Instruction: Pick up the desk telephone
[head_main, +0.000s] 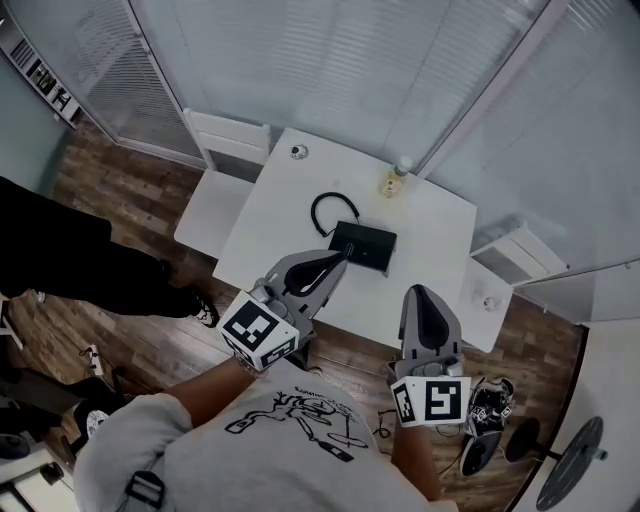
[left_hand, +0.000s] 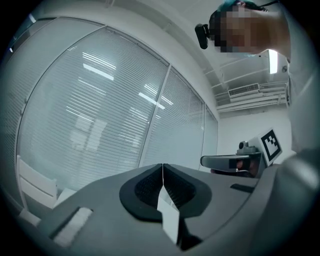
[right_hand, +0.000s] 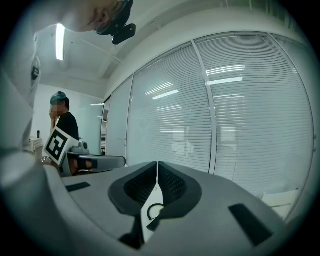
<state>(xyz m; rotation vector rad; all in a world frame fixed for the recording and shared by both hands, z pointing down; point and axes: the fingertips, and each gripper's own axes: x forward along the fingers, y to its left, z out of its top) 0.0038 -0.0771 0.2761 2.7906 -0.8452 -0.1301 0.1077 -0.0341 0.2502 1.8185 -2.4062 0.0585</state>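
The black desk telephone (head_main: 363, 247) lies flat near the middle of the white table (head_main: 430, 225), its cord (head_main: 329, 207) looped behind it. In the head view my left gripper (head_main: 342, 257) is shut and empty, its tip just short of the phone's left front corner. My right gripper (head_main: 419, 292) is also shut and empty, over the table's near edge to the phone's right. In the left gripper view the jaws (left_hand: 162, 166) meet with only white table below. In the right gripper view the shut jaws (right_hand: 157, 164) frame a bit of the cord (right_hand: 155, 209).
A small bottle (head_main: 396, 178) and a small round object (head_main: 298, 152) stand at the table's far edge. A white chair (head_main: 225, 170) stands at the left, a white stand (head_main: 522, 256) at the right. A person in black (head_main: 60, 250) is at the left. Glass walls with blinds close the back.
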